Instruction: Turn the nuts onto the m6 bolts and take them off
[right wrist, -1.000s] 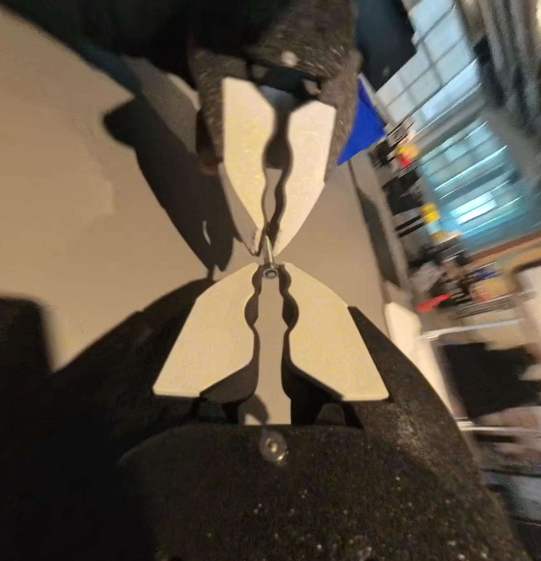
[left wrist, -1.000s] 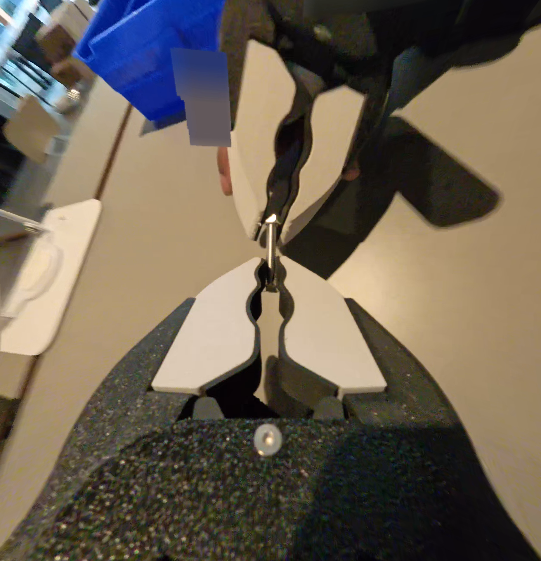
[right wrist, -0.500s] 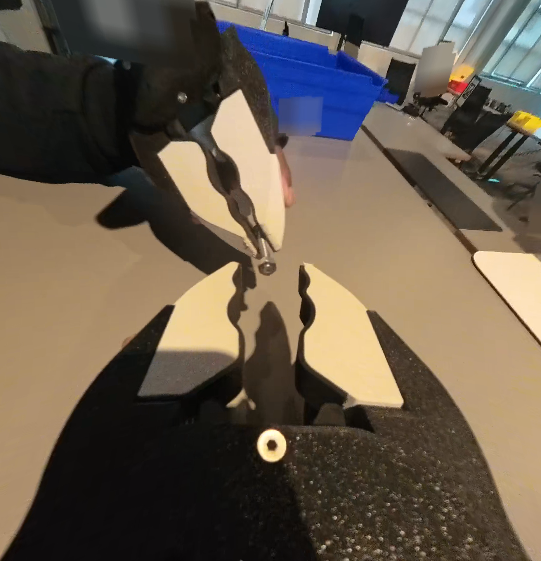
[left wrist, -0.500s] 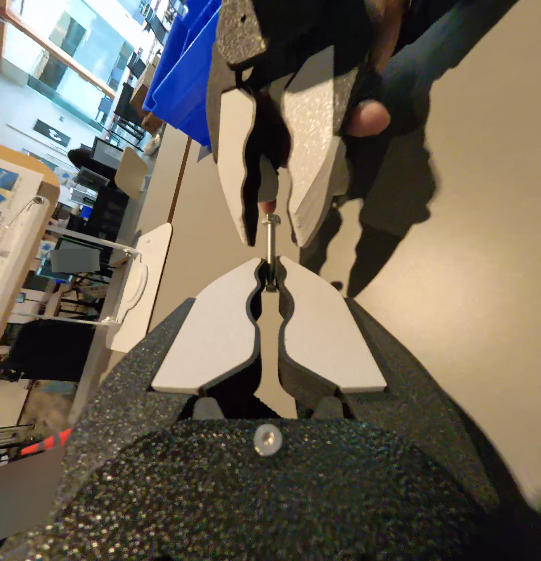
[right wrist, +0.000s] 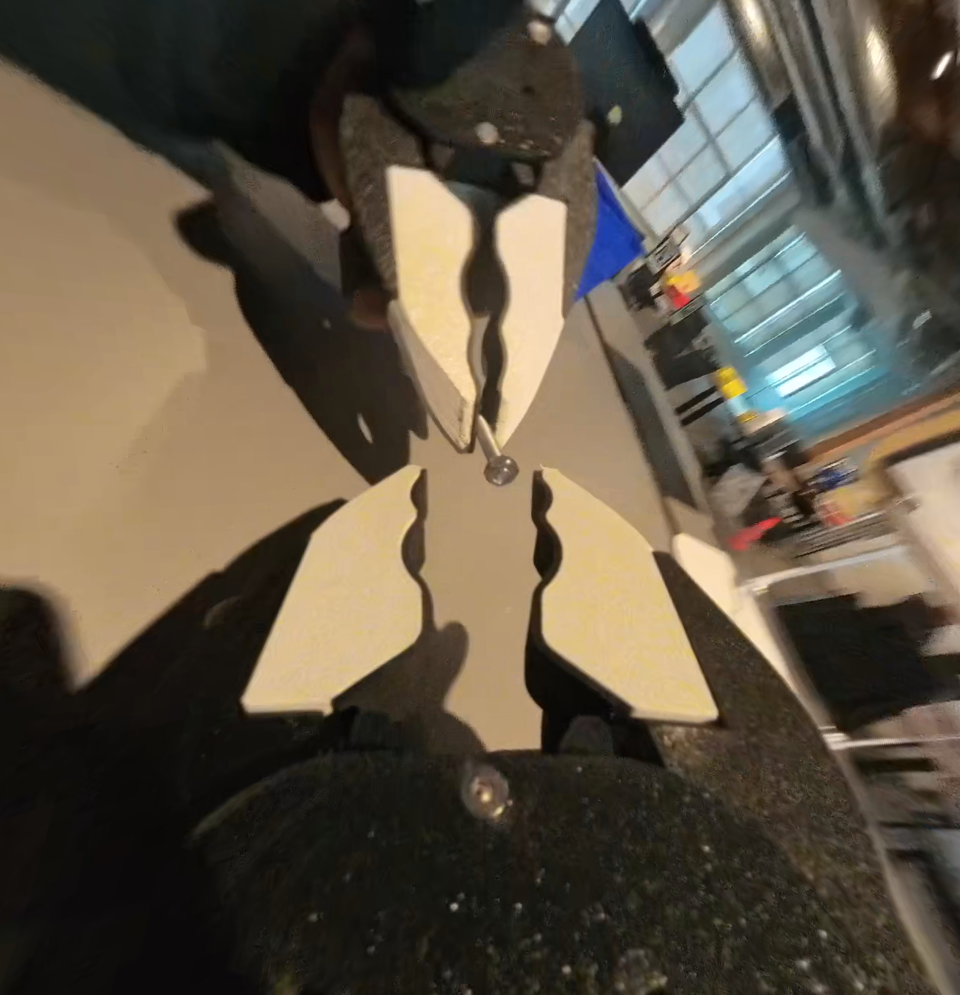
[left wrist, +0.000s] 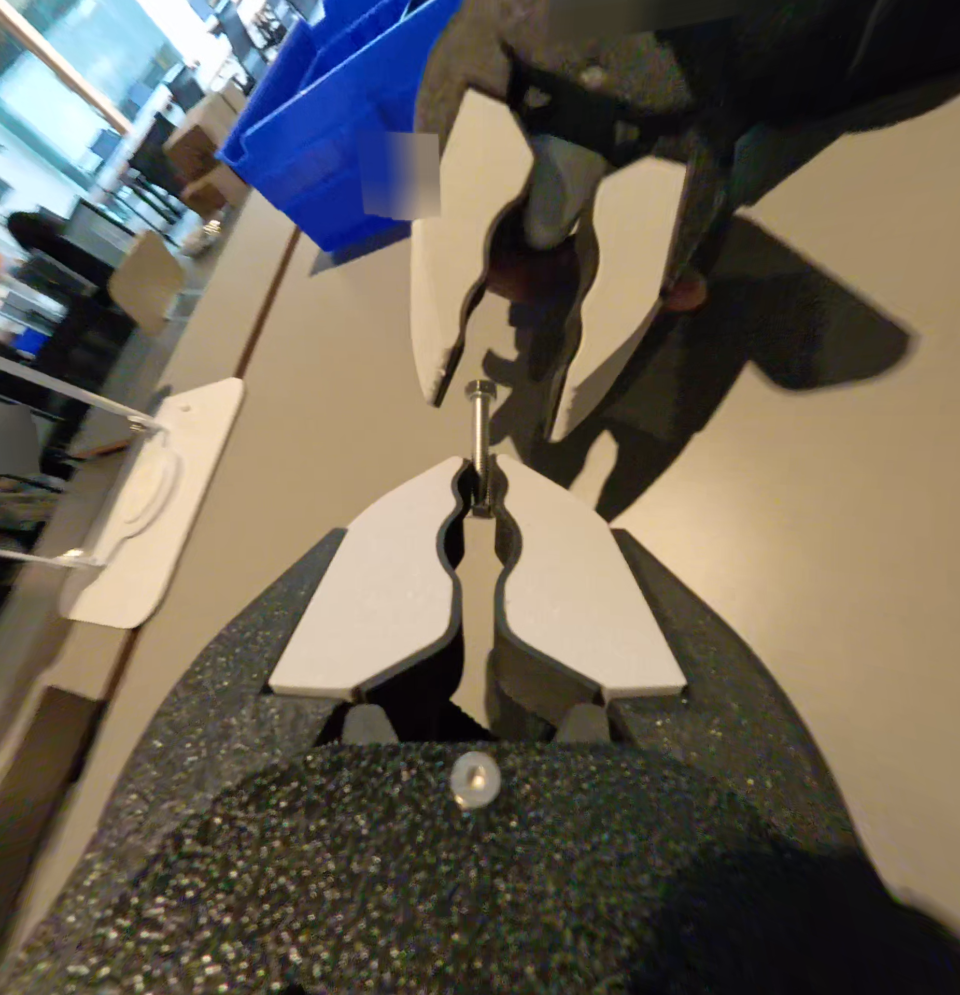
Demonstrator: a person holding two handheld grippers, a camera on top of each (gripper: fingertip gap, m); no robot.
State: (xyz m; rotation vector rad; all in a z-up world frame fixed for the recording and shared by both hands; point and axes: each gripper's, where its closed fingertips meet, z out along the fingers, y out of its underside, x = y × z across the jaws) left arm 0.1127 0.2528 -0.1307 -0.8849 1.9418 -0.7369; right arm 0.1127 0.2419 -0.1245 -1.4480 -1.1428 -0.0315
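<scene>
My left gripper (left wrist: 480, 468) is shut on the lower part of a thin silver M6 bolt (left wrist: 479, 431), which points straight away from it. A small hex nut (left wrist: 480, 387) sits at the bolt's free end. My right gripper (right wrist: 480, 474) is open and empty, its tips either side of the nut (right wrist: 500, 469) without touching it. In the left wrist view the right gripper (left wrist: 494, 414) faces mine, jaws apart around the nut. In the right wrist view the left gripper (right wrist: 483, 439) pinches the bolt (right wrist: 488, 436). Both are held above the beige table (left wrist: 790, 538).
Blue plastic bins (left wrist: 327, 134) stand at the table's far end. A white board (left wrist: 160, 484) with clear rods lies at the left edge. A person's hands and dark sleeves hold the grippers. Office furniture shows blurred beyond the table.
The right gripper, shut on the bolt's free end a second ago, let go and opened, swung round, and now faces the nut again with jaws apart. The left gripper kept hold of the bolt.
</scene>
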